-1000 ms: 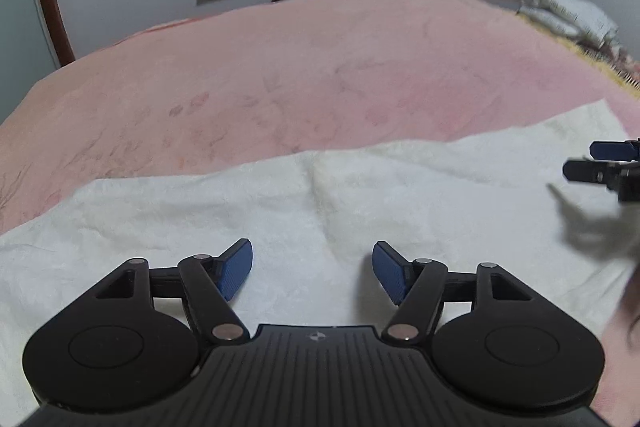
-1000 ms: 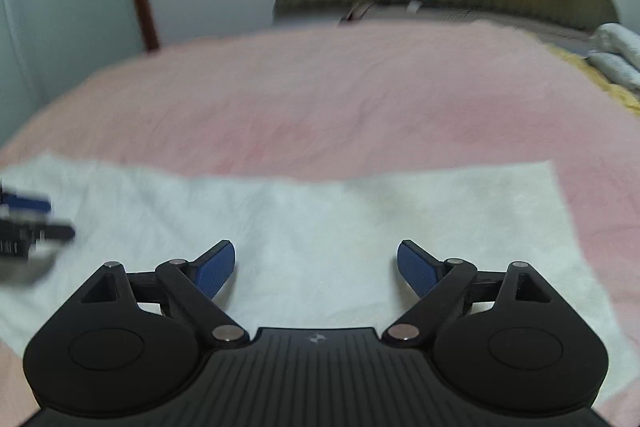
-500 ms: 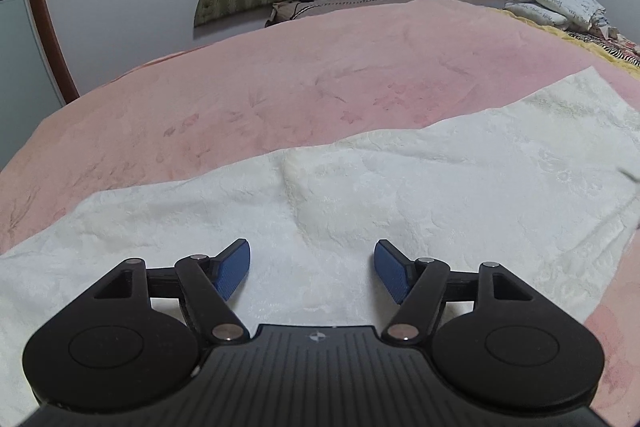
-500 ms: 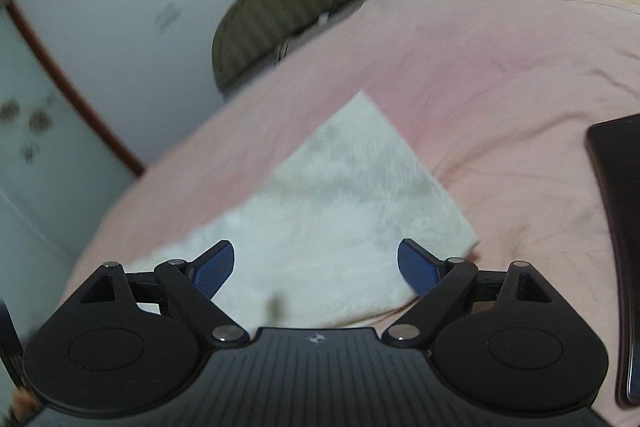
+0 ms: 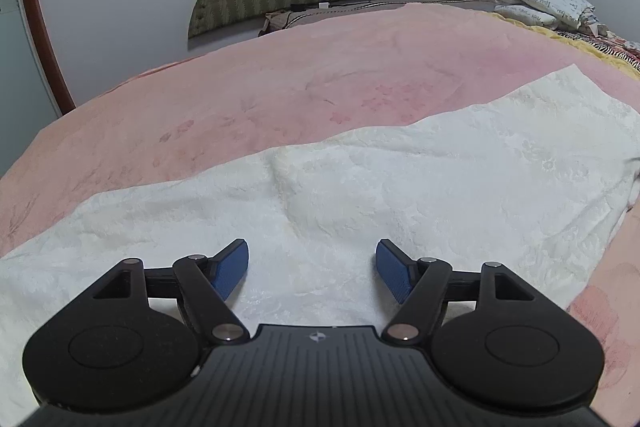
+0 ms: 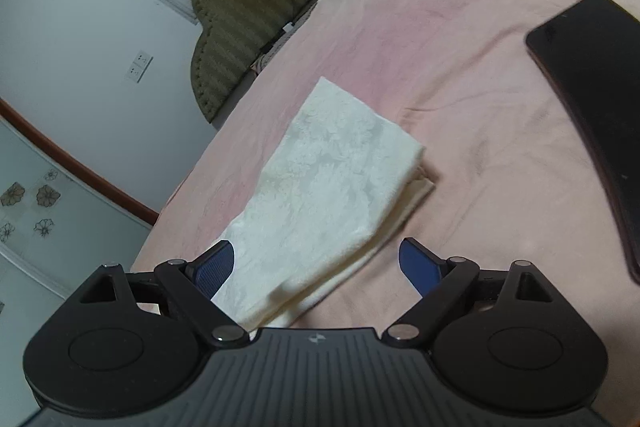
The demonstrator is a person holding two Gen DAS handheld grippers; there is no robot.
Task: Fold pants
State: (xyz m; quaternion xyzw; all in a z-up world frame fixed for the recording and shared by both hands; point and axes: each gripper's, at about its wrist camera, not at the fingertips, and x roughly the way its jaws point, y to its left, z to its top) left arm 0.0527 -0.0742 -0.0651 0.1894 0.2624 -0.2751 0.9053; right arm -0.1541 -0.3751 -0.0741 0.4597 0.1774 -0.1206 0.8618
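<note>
Two pairs of jaws stand apart and neither grips anything. The left gripper (image 5: 312,267) has its blue pads spread over the middle of the white pants (image 5: 400,195), with cloth under the gap but nothing pinched. The right gripper (image 6: 316,267) is spread wider, and the near end of the pants (image 6: 328,179) runs in between its pads without either pad pressing on it, as far as the right wrist view shows.

The pants lie flat on the pink blanket (image 5: 240,99), already doubled lengthwise by the look of the stacked layers at the edge in the right wrist view. Their long axis runs left to right across the left wrist view, but leads straight away from the right gripper toward the green headboard (image 6: 248,11). So the right hand sits at one short end, looking down the length, while the left hand faces the long side near the middle. For a fold end to end, the right hand is the better placed to take that near edge.

Both grippers point down at a shallow slant. The right one is rolled, so the room tilts in its view. A dark phone (image 6: 592,99) lies on the blanket to the right, well apart from the pants. Whether the pads touch cloth underneath is hard to judge.
</note>
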